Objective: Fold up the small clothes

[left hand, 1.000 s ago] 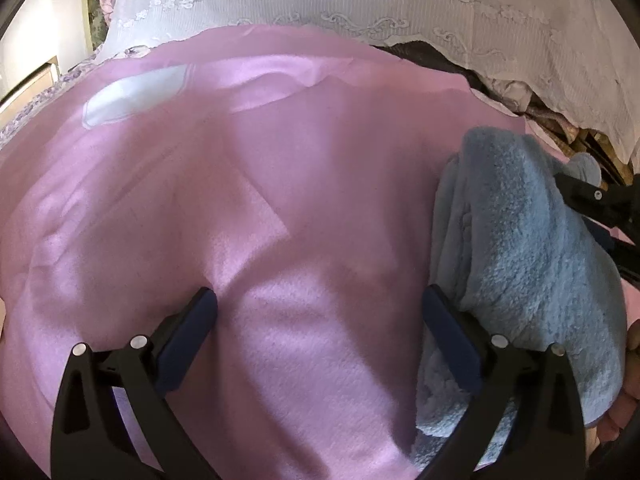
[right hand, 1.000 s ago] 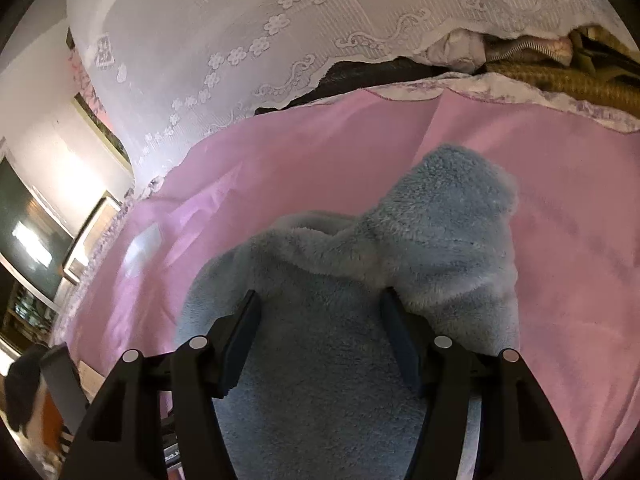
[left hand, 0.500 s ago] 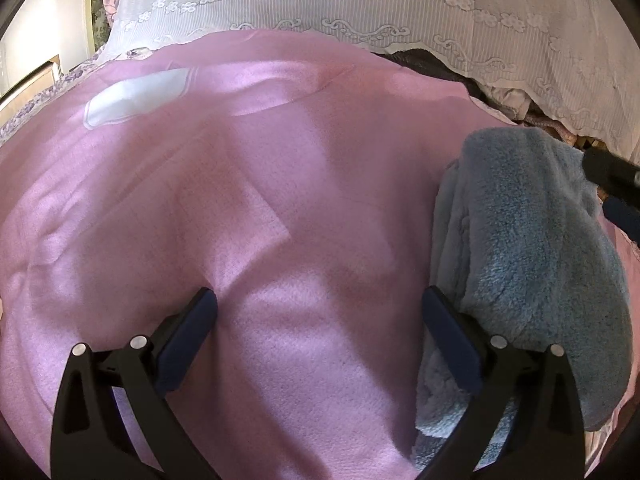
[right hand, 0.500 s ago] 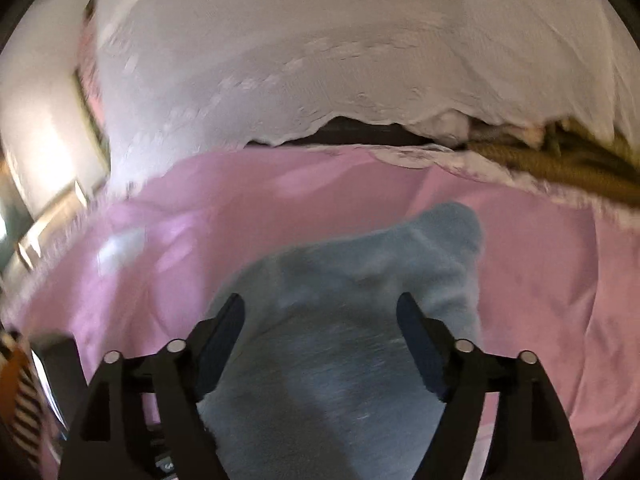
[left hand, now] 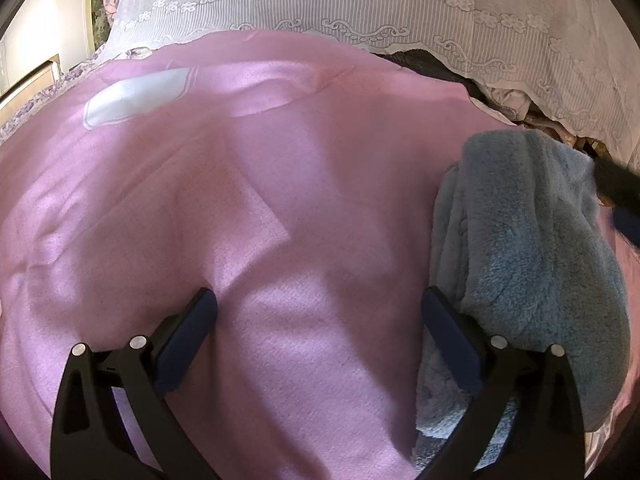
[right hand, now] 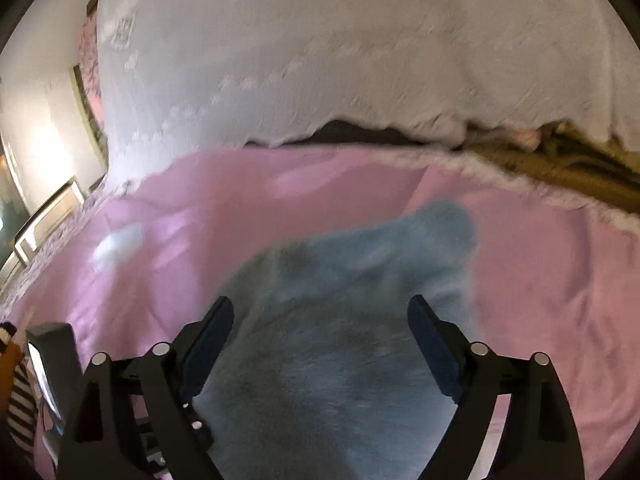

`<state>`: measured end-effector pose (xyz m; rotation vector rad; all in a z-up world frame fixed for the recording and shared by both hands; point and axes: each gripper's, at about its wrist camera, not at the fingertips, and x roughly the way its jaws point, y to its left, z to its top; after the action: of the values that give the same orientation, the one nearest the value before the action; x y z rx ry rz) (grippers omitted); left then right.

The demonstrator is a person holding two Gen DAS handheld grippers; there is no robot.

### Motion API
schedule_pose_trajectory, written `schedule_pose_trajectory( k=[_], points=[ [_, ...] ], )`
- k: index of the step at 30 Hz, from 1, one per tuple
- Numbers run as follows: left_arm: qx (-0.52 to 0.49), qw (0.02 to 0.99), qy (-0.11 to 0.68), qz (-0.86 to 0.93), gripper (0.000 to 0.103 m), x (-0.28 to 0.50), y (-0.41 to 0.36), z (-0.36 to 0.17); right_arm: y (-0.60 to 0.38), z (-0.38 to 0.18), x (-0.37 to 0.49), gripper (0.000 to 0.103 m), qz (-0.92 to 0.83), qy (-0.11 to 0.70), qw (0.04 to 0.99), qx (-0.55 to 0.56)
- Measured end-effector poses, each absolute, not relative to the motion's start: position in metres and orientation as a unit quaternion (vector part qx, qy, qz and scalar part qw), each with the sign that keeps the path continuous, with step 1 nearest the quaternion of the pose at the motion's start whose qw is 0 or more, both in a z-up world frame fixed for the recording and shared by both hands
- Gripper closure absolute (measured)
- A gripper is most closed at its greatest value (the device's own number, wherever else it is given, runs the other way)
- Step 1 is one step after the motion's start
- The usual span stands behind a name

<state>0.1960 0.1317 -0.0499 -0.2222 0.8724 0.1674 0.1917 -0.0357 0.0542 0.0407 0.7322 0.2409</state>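
A fluffy grey-blue garment lies folded over in a bundle on the pink sheet, at the right of the left wrist view. My left gripper is open and empty over bare pink sheet, its right finger beside the bundle's left edge. In the right wrist view, which is blurred by motion, the same garment lies below my right gripper, which is open and empty above it. The right gripper's tip also shows at the right edge of the left wrist view.
A white lace cover hangs along the back of the pink sheet, with dark and tan fabrics bunched under its hem at the right. A white patch marks the sheet at the far left. A wall and frame stand left.
My right gripper has opened wider, let go of the blue garment and lifted away from it. The garment has settled flatter on the sheet. My left gripper has stayed in place.
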Motion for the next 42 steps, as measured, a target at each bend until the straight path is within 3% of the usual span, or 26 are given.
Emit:
schedule_pose_trajectory(
  k=[5,9,15,23,32,37,42],
  points=[
    [-0.107,0.897,0.421,0.08,0.004,0.196,0.131,-0.049,-0.074,0.01,0.206,0.006,0.097,0.439,0.89,0.074],
    [-0.108,0.897,0.421,0.079,0.004,0.196,0.132,-0.049,-0.092,-0.005,0.21,0.003,0.116,0.459,0.87,0.137],
    [-0.132,0.892,0.428,0.056,0.004,0.197,0.139,-0.045,-0.112,-0.004,0.199,0.003,0.16,0.461,0.846,0.215],
    [-0.237,0.86,0.446,-0.065,0.004,0.196,0.155,-0.033,-0.148,-0.024,0.182,0.003,0.215,0.471,0.786,0.337],
    [-0.277,0.836,0.461,-0.108,0.004,0.201,0.156,-0.04,-0.113,-0.024,0.176,0.003,0.237,0.487,0.795,0.274],
    [-0.308,0.847,0.415,-0.123,0.005,0.19,0.164,-0.023,-0.115,-0.028,0.181,0.003,0.247,0.487,0.788,0.284],
    [-0.264,0.852,0.422,-0.162,0.005,0.188,0.139,-0.01,-0.113,-0.029,0.186,0.003,0.252,0.484,0.79,0.281]
  ],
)
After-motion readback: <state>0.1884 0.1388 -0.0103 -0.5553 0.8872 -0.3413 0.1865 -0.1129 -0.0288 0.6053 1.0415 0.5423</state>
